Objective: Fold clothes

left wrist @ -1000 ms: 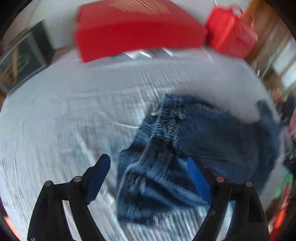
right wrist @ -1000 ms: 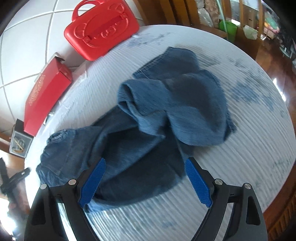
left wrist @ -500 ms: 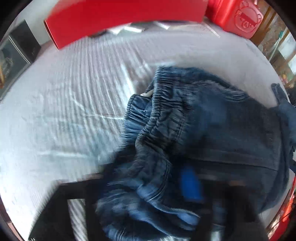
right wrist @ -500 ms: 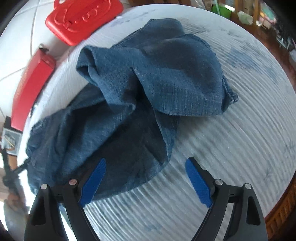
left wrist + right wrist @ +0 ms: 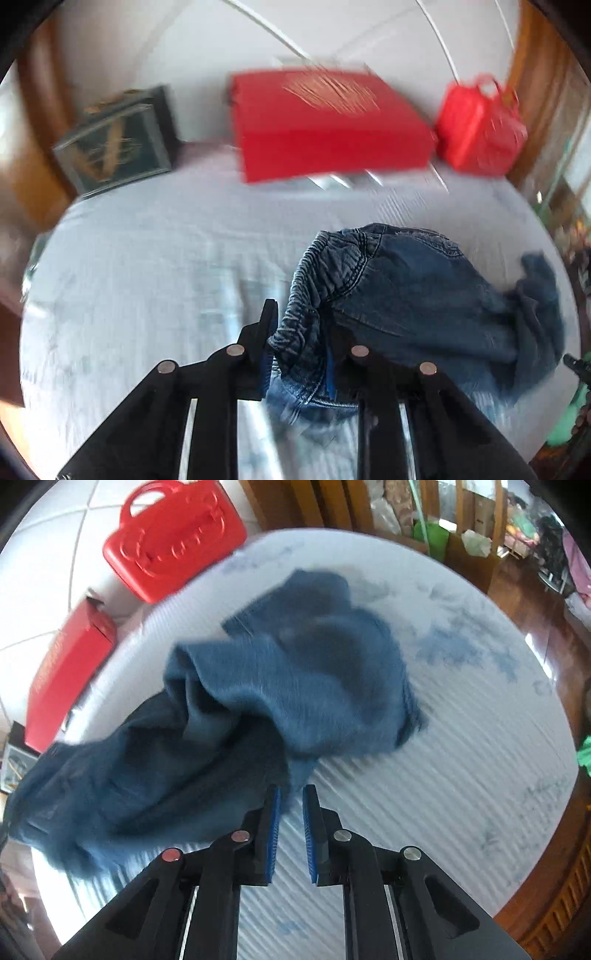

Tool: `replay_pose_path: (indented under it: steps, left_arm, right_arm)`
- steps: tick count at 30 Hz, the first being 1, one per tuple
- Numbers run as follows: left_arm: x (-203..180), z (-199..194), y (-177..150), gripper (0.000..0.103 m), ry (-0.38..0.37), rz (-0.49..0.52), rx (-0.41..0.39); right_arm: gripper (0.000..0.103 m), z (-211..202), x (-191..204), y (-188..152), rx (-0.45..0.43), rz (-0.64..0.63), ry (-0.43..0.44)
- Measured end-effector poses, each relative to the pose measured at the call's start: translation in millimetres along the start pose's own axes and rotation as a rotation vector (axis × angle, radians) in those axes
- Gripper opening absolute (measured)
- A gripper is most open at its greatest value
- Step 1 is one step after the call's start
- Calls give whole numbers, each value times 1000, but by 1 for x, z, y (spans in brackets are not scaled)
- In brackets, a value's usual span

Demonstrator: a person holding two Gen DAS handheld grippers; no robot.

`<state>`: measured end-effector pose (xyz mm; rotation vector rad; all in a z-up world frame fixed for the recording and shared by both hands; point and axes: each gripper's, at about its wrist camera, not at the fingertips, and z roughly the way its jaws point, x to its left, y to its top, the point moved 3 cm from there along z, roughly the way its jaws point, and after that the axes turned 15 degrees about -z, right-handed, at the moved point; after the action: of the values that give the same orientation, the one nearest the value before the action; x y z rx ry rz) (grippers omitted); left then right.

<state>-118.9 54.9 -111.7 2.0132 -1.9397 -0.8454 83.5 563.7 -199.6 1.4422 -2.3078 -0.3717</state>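
White ribbed cloth covers the round table (image 5: 443, 775), with a red box (image 5: 328, 129) and a red plastic case (image 5: 480, 129) at its far edge by the wall. Crumpled denim jeans (image 5: 406, 295) lie right of centre; the left gripper (image 5: 299, 350) is clenched on their gathered elastic waistband (image 5: 317, 280). The right gripper (image 5: 290, 827) has its jaws nearly together at the near edge of the jeans (image 5: 258, 701), but whether it pinches fabric I cannot tell.

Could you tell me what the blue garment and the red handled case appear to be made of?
Blue garment: apparently denim, matte, with a washed weave, contrast stitching and a gathered elastic waistband. Red handled case: likely moulded plastic, glossy, with raised shapes on its face.
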Motion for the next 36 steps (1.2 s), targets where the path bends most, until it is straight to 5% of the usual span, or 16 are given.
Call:
replay_pose_path:
  steps: [5,9,12,16,25,26,27,28,30,33,36]
  left_arm:
    - [99,-68,23,21,182,-153,-144]
    - [189,-85,20,21,329,-255,-130]
    - [223,-66,10,21,285,-138,-40]
    - [236,-48,-2,21,268,-150,-6]
    - [247,-23,9,21,158,-89,46]
    - [247,-19,10,21,155,-84,52]
    - [248,-17,10,21,151,-83,59]
    - [249,-14,11,21,146,-86,64]
    - [252,-13,14,21,132,-102,73]
    - [250,-18,26,21,109,-126,64]
    - [241,-25,48,21,98,-130,28]
  right_arm:
    - [19,-21,24,15,-49,-86,50]
    - [31,-11,43,22,-14,-110,93]
    - [40,11,69,20,52,-152,123]
    - [88,36,119,17,113,-242,144]
    - [89,73,155,10,150,-289,-78]
    - [88,78,159,9,162,-313,-98]
    - [68,84,163,7,175,-337,-117]
    - [29,88,171,4,202,-380,-141]
    - [5,80,185,5,186,-472,-200]
    - [4,36,205,34,30,-602,-260]
    - [4,-16,210,100,-177,-625,-291]
